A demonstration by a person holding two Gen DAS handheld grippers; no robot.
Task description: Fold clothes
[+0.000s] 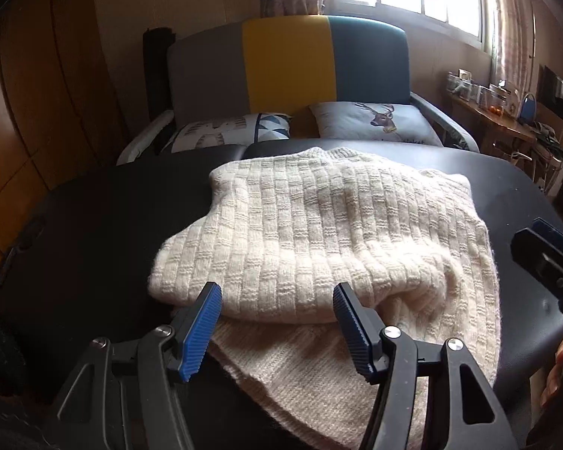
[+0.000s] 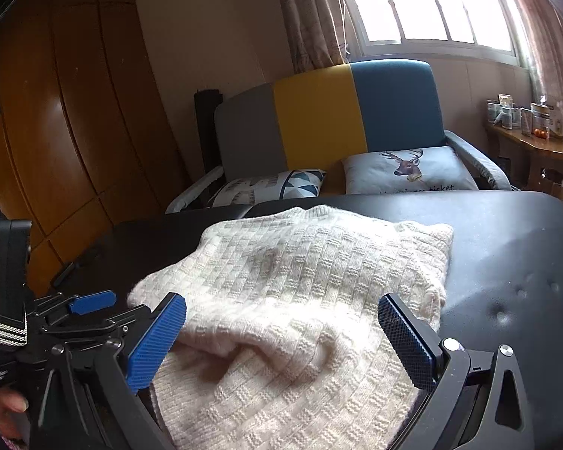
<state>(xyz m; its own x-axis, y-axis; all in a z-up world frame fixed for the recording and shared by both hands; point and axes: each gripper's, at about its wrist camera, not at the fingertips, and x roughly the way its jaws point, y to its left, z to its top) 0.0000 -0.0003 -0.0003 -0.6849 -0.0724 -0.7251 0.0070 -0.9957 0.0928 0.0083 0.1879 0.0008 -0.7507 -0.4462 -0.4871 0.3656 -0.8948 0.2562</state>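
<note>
Sweater (image 1: 319, 232), cream, chunky basket-weave knit, lies folded over on the black table (image 1: 105, 202), upper layer doubled back over a lower layer that sticks out toward the grippers. Straight ahead of both grippers, near edge right at the fingertips.

Left gripper (image 1: 277, 296): jaws spread wide, blue pads empty, nothing clamped. Sweater's near fold sits just beyond and between the fingers; lower layer runs under the right finger. Left finger is over bare table, just beside the sweater's left corner.

Right gripper (image 2: 281, 318): jaws also wide apart, released, gripping nothing. Sweater fills the gap between its fingers; a rumpled pocket in the fold sits just ahead, slightly left of centre. Right finger near the sweater's right edge; contact cannot be told.

From the left wrist view, right gripper body shows at far right edge, beside the sweater. From the right wrist view, left gripper (image 2: 90, 302) sits at lower left, a hand (image 2: 3, 408) on it.

Beyond the table: grey-yellow-blue sofa (image 1: 289, 67) with a deer cushion (image 1: 379, 120) and a triangle-print cushion (image 1: 229, 131).
</note>
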